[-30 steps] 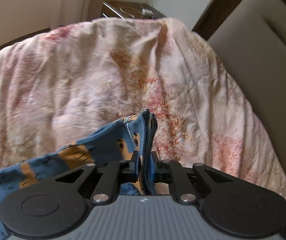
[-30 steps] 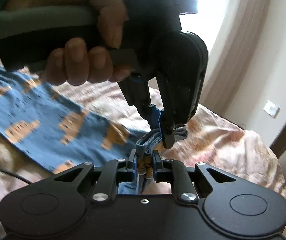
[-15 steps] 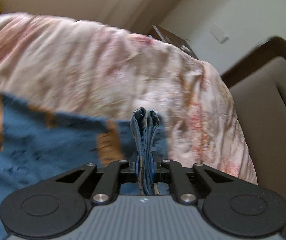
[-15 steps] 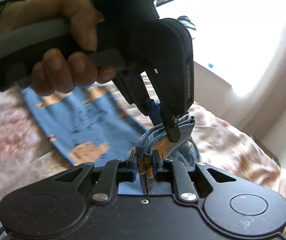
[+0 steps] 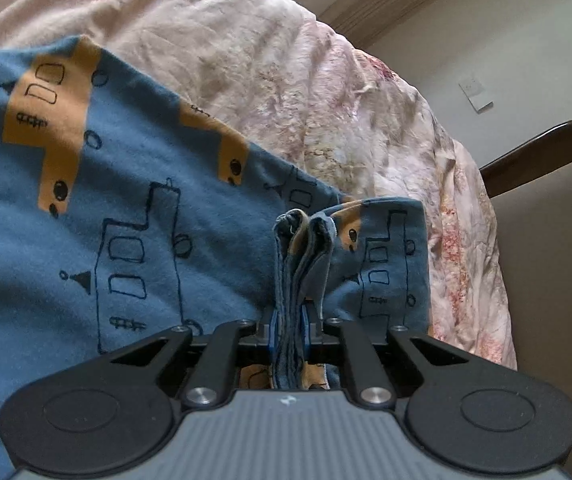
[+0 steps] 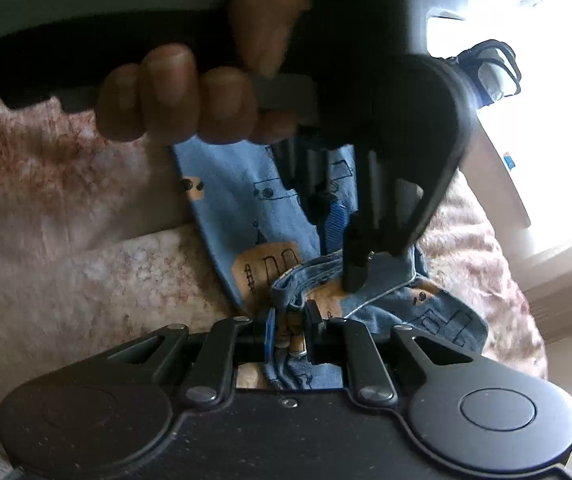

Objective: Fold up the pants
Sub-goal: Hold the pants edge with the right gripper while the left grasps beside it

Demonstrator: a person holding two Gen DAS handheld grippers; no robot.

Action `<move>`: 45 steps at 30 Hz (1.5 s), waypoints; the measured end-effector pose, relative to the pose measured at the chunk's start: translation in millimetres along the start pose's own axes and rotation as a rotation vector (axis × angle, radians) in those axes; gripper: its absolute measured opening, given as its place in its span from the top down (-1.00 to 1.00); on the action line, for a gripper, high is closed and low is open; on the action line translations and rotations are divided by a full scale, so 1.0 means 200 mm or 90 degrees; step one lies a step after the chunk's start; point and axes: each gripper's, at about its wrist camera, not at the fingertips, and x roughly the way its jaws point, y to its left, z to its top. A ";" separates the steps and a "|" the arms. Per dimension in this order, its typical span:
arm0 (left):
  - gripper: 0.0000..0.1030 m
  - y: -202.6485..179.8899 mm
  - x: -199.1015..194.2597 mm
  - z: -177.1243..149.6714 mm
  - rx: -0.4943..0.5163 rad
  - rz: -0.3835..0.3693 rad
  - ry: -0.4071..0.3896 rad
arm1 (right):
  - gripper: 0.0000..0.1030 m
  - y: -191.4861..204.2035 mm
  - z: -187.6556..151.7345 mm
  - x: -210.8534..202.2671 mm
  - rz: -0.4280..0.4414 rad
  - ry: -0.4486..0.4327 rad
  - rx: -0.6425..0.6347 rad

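The pants point(image 5: 133, 208) are blue with orange patches and black line drawings, spread over a pink bedspread point(image 5: 286, 64). My left gripper point(image 5: 289, 332) is shut on a bunched stack of their layers, which stands up between the fingers. In the right wrist view my right gripper point(image 6: 290, 330) is shut on another bunched edge of the pants point(image 6: 253, 200). Just beyond it the left gripper point(image 6: 346, 256), held by a hand point(image 6: 177, 92), pinches the same fabric, so both grips sit close together.
A padded beige headboard point(image 5: 546, 264) with a dark wooden frame rises at the right in the left wrist view. A wall plate point(image 5: 476, 94) is on the wall behind. A bright window point(image 6: 558, 120) lies beyond the bed in the right wrist view.
Both grippers have swung sideways and sunk toward the bed, rolling as they went. The pants now lie spread wide beneath the left gripper. Both grips have stayed shut on the fabric.
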 end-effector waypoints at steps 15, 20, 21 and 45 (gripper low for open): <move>0.76 0.01 0.01 -0.01 -0.007 0.004 -0.002 | 0.66 -0.03 -0.02 0.04 0.015 -0.001 -0.002; 0.76 0.00 0.00 -0.02 -0.001 0.008 -0.005 | 0.67 -0.02 -0.02 0.03 0.011 -0.003 -0.004; 0.76 -0.01 0.00 -0.02 0.003 0.011 -0.008 | 0.67 -0.02 -0.02 0.03 0.010 -0.004 -0.004; 0.76 0.22 -0.55 -0.01 0.038 0.127 -0.059 | 0.69 0.24 0.38 -0.07 0.057 -0.134 -0.045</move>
